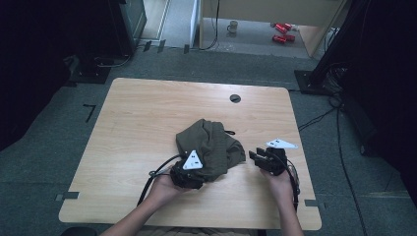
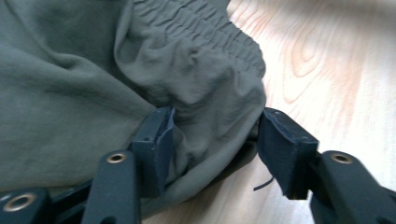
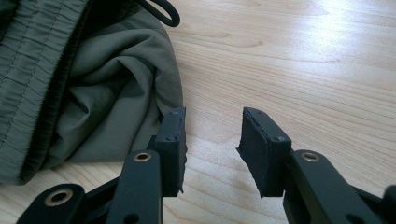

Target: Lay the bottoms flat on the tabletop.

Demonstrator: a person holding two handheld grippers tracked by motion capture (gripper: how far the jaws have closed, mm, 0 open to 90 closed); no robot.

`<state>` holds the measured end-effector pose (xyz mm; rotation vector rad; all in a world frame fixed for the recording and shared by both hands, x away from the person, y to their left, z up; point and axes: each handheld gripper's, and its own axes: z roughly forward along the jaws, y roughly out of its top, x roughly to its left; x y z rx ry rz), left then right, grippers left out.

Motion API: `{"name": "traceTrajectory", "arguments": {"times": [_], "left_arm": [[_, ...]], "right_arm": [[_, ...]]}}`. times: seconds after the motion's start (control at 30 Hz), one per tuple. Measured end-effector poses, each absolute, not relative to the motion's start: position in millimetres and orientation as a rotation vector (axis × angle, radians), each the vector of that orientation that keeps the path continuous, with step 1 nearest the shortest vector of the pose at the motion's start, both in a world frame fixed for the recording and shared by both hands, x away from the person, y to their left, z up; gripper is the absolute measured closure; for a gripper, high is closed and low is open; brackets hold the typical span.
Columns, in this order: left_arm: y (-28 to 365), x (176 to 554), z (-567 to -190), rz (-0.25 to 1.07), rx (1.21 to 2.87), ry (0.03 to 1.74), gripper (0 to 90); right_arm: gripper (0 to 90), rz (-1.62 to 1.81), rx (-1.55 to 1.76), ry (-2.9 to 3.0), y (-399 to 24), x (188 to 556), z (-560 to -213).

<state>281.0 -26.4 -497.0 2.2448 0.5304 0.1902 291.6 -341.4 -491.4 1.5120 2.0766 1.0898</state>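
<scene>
High view: olive garment point(image 1: 210, 148) bunched mid-table point(image 1: 147, 113), left gripper point(image 1: 189, 176) at its near edge, right gripper point(image 1: 259, 158) just beside.
Left gripper view: jaws half-wide, straddling waistband fold point(image 2: 210, 107), ready to pinch.
Right gripper view: jaws apart, empty, parked beside the cloth's edge.

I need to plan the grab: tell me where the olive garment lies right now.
In the high view the olive garment lies bunched on the table, right of centre toward the near edge, its near corner between the left gripper jaws, the right gripper open just beside it.

The olive garment point(image 1: 209, 147) looks like thin matt cloth, crumpled, with a ribbed elastic band; table point(image 1: 147, 118) is smooth pale wood-grain.
</scene>
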Motion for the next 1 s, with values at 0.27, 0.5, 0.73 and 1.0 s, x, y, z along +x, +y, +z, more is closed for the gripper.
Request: {"name": "traceTrajectory", "arguments": {"times": [0.27,0.5,0.73,1.0], "left_arm": [[-21.2,284.6,-497.1,0.193,2.237,0.567,78.5],[-18.8,280.2,-484.3,0.118,2.203,0.602,90.0],[-3.0,283.1,-452.8,0.047,2.074,0.637,90.0],[34.8,291.2,-413.9,0.081,1.930,0.697,90.0]], "right_arm": [[61.2,1.094,1.519,2.075,-341.9,291.0,-491.7],[61.0,1.094,1.522,2.077,-342.6,291.6,-492.8],[60.9,1.092,1.528,2.077,-343.4,291.3,-493.0],[60.9,1.088,1.526,2.088,-341.9,291.5,-494.0]]}}
